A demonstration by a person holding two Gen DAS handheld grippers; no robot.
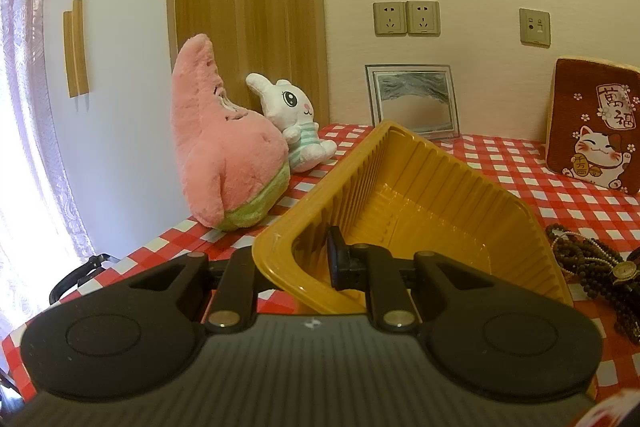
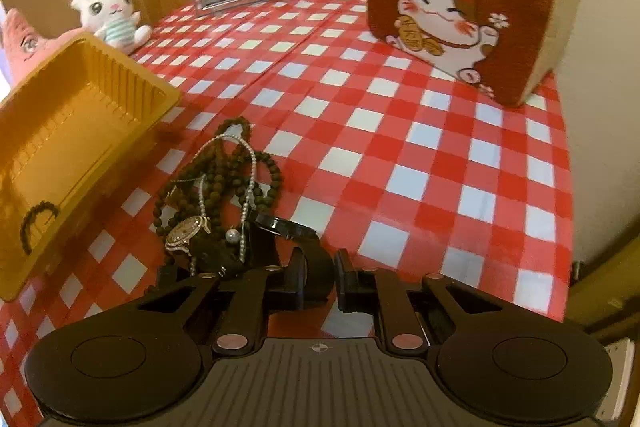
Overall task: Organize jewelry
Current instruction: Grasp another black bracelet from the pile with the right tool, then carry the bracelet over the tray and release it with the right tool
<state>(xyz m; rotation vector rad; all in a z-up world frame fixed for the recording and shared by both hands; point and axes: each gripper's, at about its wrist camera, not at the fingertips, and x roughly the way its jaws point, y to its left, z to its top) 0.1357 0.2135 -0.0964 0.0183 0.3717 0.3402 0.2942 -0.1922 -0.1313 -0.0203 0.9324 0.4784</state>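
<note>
**Left wrist view, left to right**
- Pink star plush [image 1: 224,155], nine o'clock, leaning by the wall; white rabbit plush [image 1: 294,123] just beside it.
- Yellow tray [image 1: 400,195], centre, tilted, near corner lifted. Left gripper [image 1: 320,263] has its jaws together, clamped on the tray's near wall: one finger inside, the other outside.
- Sand picture frame [image 1: 414,99], twelve o'clock, upright against the wall.
- Lucky-cat cushion [image 1: 596,131], two o'clock.
- Jewelry pile [image 1: 592,259], four o'clock, on the checked tablecloth [image 1: 500,167], outside the tray.

**Right wrist view, left to right**
- Same tray at nine o'clock; a dark curved piece [image 2: 34,223] already lies in its near end.
- Pile, centre-left: dark bead strands [image 2: 224,179], pearl strand [image 2: 248,163], gold watch [image 2: 188,229], all intertwined.
- Black bangle [image 2: 286,227], six o'clock, at the pile's right edge.
- Right gripper [image 2: 320,279]: jaws nearly together. The bangle's band appears to run between them; whether the pads press on it cannot be told.

**Hazards, as judged**
- Bangle touches the tangle; lifting may drag pearls or beads along and scatter them.
- Narrow hold on a smooth, hard ring: it may pivot or slip out on the way.
- Tray held by one thin wall while tilted; a flex or slip could spill the piece inside.
</note>
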